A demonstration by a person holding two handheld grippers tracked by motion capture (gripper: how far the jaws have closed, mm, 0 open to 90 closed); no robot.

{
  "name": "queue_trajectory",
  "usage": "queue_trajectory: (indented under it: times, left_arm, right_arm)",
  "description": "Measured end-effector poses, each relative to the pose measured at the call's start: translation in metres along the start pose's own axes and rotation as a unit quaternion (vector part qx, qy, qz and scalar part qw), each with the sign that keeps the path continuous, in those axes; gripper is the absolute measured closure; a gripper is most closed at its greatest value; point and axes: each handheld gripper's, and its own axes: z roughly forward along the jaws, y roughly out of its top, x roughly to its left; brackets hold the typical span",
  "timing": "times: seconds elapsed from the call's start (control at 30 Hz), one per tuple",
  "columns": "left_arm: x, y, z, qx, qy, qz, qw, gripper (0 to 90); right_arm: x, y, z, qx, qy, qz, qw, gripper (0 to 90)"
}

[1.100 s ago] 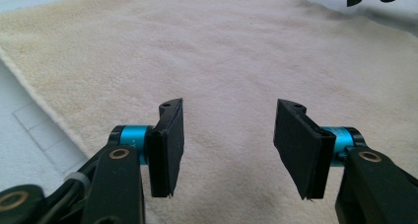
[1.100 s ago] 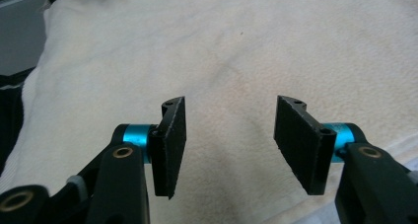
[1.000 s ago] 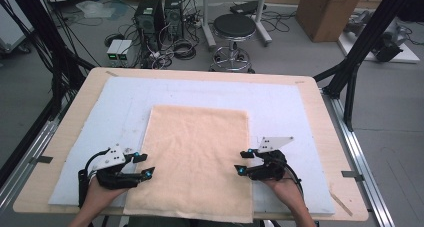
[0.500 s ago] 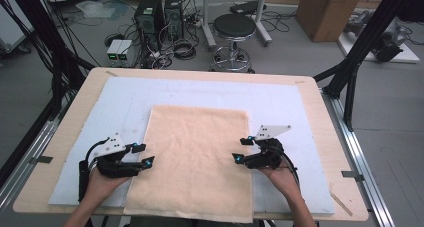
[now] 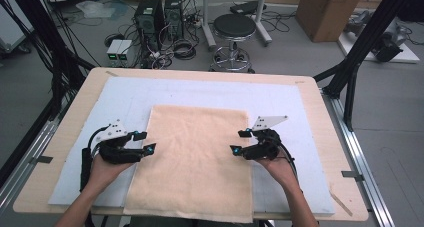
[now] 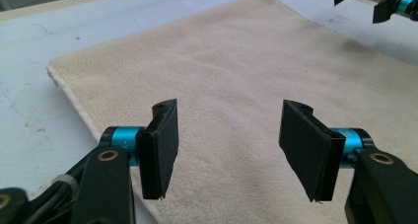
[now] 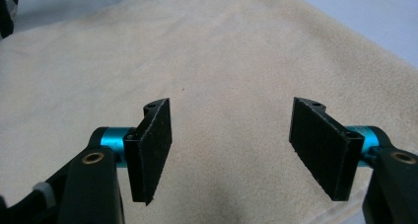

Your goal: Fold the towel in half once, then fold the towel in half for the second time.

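A beige towel (image 5: 195, 157) lies flat on the pale blue mat (image 5: 310, 112), long side running toward me. My left gripper (image 5: 144, 142) hovers at the towel's left edge, open, with nothing between its jaws. At the towel's right edge my right gripper (image 5: 241, 141) is open too, also empty. In the left gripper view the towel (image 6: 236, 81) spreads under the left gripper (image 6: 229, 152), and the right gripper's tips show far off at top right. In the right gripper view the towel (image 7: 197, 61) lies below the right gripper (image 7: 231, 150).
The mat covers a wooden table (image 5: 80, 102) with metal rails along its sides. Behind the table stand a black stool (image 5: 234, 29), computer towers (image 5: 156, 14) with cables and a cardboard box (image 5: 332, 9). A black frame leg (image 5: 360, 47) rises at the right.
Both grippers have moved away from me along the towel's side edges, from near its front part to about its middle. Both stayed open.
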Motion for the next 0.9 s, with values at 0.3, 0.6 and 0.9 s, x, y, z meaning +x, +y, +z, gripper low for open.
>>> queue_trajectory:
  times: [0.3,0.6,0.9]
  left_arm:
    - [0.011,0.012,0.004,-0.007,-0.001,-0.007,0.9999,40.9]
    - [0.026,0.017,0.012,-0.009,0.001,-0.029,0.9995,41.9]
    - [0.048,0.034,0.024,-0.007,0.031,-0.038,0.9988,43.2]
  right_arm:
    - [-0.007,0.012,0.002,0.0,-0.003,-0.005,1.0,31.8]
    - [-0.016,0.022,0.007,0.008,-0.002,-0.005,1.0,31.9]
    - [-0.034,0.037,0.01,0.014,-0.018,0.004,0.9997,32.1]
